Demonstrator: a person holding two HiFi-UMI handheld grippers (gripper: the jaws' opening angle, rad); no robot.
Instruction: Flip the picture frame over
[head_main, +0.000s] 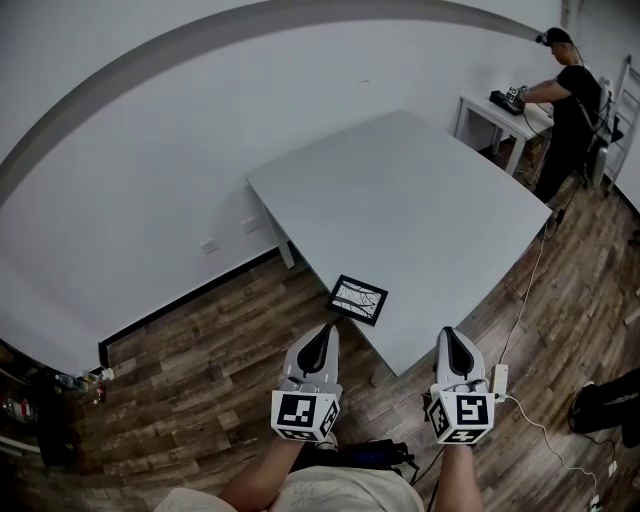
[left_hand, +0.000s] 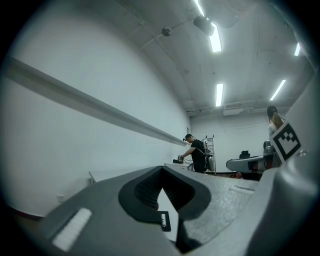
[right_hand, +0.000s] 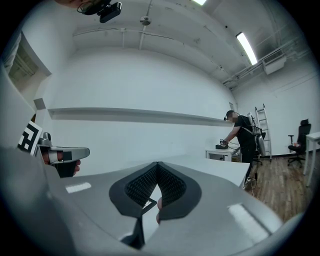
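A small black picture frame (head_main: 358, 299) lies flat, picture side up, on the near left corner of the large white table (head_main: 420, 200). Both grippers hang low in front of my body, short of the table's edge and apart from the frame. My left gripper (head_main: 324, 333) points towards the frame, with its jaws meeting at the tips and nothing between them. In the left gripper view, the left gripper (left_hand: 162, 170) shows the frame (left_hand: 164, 221) as a dark sliver through the gap under its tips. My right gripper (head_main: 447, 335) (right_hand: 157, 165) is shut and empty too.
A person (head_main: 570, 90) works at a second white table (head_main: 500, 115) at the far right. A white cable and power strip (head_main: 498, 380) lie on the wooden floor by my right gripper. A dark bag (head_main: 605, 405) sits at the right edge. A white wall runs behind the big table.
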